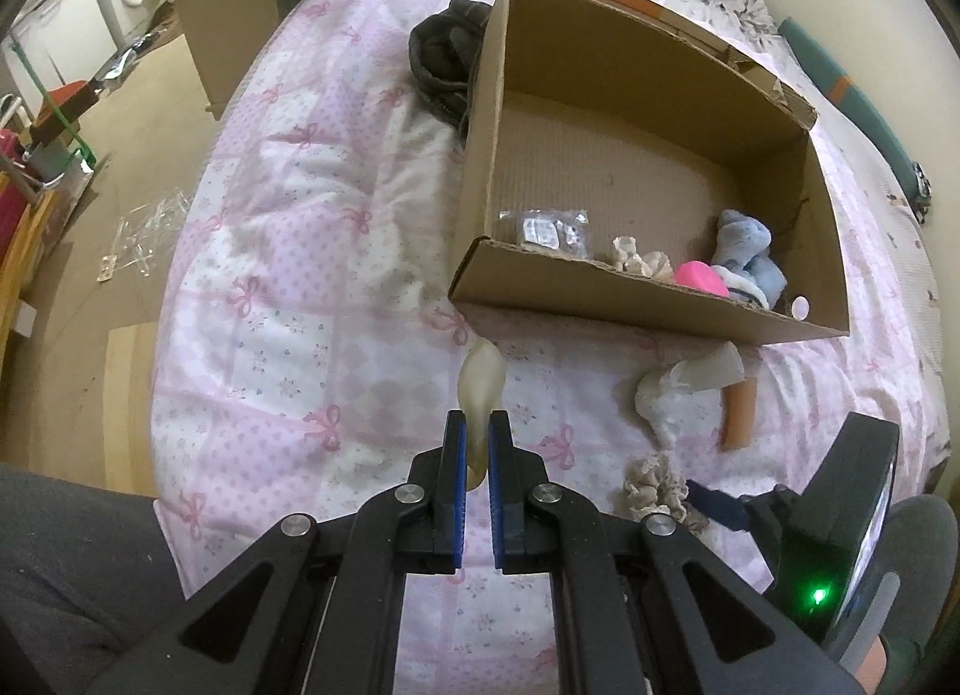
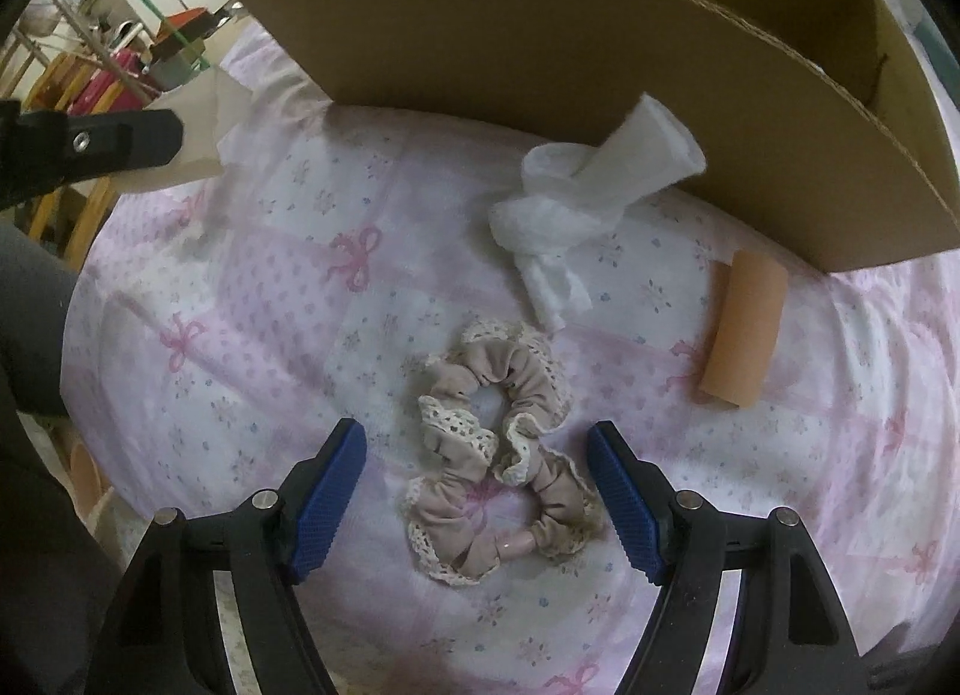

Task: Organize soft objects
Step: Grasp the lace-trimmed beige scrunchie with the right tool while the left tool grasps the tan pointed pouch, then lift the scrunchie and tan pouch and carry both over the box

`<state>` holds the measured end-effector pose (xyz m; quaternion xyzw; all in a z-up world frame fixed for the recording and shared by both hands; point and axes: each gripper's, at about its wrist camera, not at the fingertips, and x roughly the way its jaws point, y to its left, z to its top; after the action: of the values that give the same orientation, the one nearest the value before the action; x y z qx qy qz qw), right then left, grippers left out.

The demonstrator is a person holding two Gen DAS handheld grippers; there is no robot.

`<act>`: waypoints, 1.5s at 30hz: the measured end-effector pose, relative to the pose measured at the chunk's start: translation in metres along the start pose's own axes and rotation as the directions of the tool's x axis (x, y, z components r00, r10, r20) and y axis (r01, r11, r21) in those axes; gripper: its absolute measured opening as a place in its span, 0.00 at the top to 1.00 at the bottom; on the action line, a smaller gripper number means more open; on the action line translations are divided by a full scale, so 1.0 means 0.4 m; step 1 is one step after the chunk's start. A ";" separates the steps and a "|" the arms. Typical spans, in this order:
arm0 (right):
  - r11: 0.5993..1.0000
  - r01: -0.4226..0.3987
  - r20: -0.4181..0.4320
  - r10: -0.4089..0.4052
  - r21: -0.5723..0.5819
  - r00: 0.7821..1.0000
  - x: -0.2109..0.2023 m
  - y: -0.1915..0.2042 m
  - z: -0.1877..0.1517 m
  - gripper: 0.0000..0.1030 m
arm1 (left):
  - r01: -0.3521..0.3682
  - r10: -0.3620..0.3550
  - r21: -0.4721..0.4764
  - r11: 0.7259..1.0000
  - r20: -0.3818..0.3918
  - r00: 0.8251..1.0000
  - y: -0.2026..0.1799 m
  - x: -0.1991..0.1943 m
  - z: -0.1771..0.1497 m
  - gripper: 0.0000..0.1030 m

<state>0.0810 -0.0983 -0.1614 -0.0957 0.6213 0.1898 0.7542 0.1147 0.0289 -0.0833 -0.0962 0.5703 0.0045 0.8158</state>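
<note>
Left wrist view first: the left hand-held gripper is clamped tight on a pale cream, rubbery-looking soft piece, which is sticking up past the blue pads and hanging above the bed with its pink bow-print quilt. Up ahead a cardboard box is sitting on the bed, and it's already holding a blue plush thing, something bright pink, a small cream bit and a clear plastic packet. A dark bundle of clothing is lying against the box's far left wall. Just outside the box's near wall, a white lacy cloth and a peach roll are lying on the quilt, with a beige scrunchie nearer the camera. The right device is poking in at the lower right edge.

Right wrist view: the right hand-held gripper is pointing down at the quilt with its jaws standing wide apart, and the beige lace-trimmed scrunchie is lying right between the blue pads; they aren't pressing on it. The white cloth is leaning on the box wall beyond it, and the peach roll is resting off to the right. The left device is showing at the upper left edge.
</note>
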 end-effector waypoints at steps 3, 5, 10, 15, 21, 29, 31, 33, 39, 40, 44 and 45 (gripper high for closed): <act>0.999 0.019 0.009 -0.019 -0.035 1.000 0.001 0.019 -0.008 0.53 | -0.005 0.005 0.000 1.000 -0.001 1.000 0.004 0.003 -0.001 0.94; 0.999 0.018 0.014 -0.017 -0.051 1.000 -0.004 0.025 -0.012 0.66 | -0.012 0.012 -0.001 1.000 -0.001 1.000 0.007 0.005 -0.001 0.94; 0.996 0.014 0.020 -0.012 -0.085 1.000 -0.012 0.052 -0.026 0.84 | -0.026 0.026 -0.011 1.000 0.001 1.000 0.018 0.010 0.000 0.94; 0.995 -0.039 0.029 0.042 -0.096 0.999 -0.032 0.064 -0.034 0.85 | -0.040 0.040 -0.014 0.999 0.002 0.999 0.026 0.012 0.000 0.94; 0.996 -0.064 0.027 0.066 -0.068 0.997 -0.038 0.045 -0.027 0.85 | -0.048 0.048 -0.020 0.999 -0.005 0.999 0.032 0.018 -0.001 0.94; 0.991 -0.127 0.069 0.129 -0.039 0.989 -0.090 0.008 -0.022 0.85 | -0.067 0.067 -0.042 0.997 0.003 0.998 0.045 0.017 0.002 0.94; 0.987 -0.158 0.094 0.160 -0.030 0.983 -0.104 -0.007 -0.040 0.85 | -0.073 0.073 -0.060 0.996 0.008 0.997 0.057 0.015 0.004 0.94; 0.982 -0.187 0.118 0.188 -0.023 0.975 -0.125 -0.014 -0.031 0.85 | -0.068 0.069 -0.078 0.995 0.006 0.998 0.066 0.014 0.005 0.94; 0.962 -0.275 0.221 0.269 -0.007 0.937 -0.212 -0.053 -0.029 0.85 | -0.053 0.058 -0.092 0.994 0.051 0.997 0.067 -0.014 0.008 0.94; 0.955 -0.295 0.245 0.288 -0.005 0.926 -0.229 -0.064 -0.029 0.85 | -0.047 0.054 -0.094 0.994 0.067 0.996 0.065 -0.024 0.008 0.94; 0.939 -0.344 0.364 0.325 -0.013 0.873 -0.302 -0.074 -0.032 0.85 | -0.058 0.069 -0.074 0.996 0.154 0.986 0.052 -0.071 0.005 0.94; 0.942 -0.336 0.404 0.312 -0.010 0.860 -0.324 -0.074 -0.028 0.85 | -0.061 0.073 -0.074 0.995 0.172 0.982 0.049 -0.081 0.004 0.94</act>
<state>0.0626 -0.1515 -0.0403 0.0738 0.4667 0.3105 0.8248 0.1024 0.0518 -0.0556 -0.1043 0.4991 0.0598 0.8582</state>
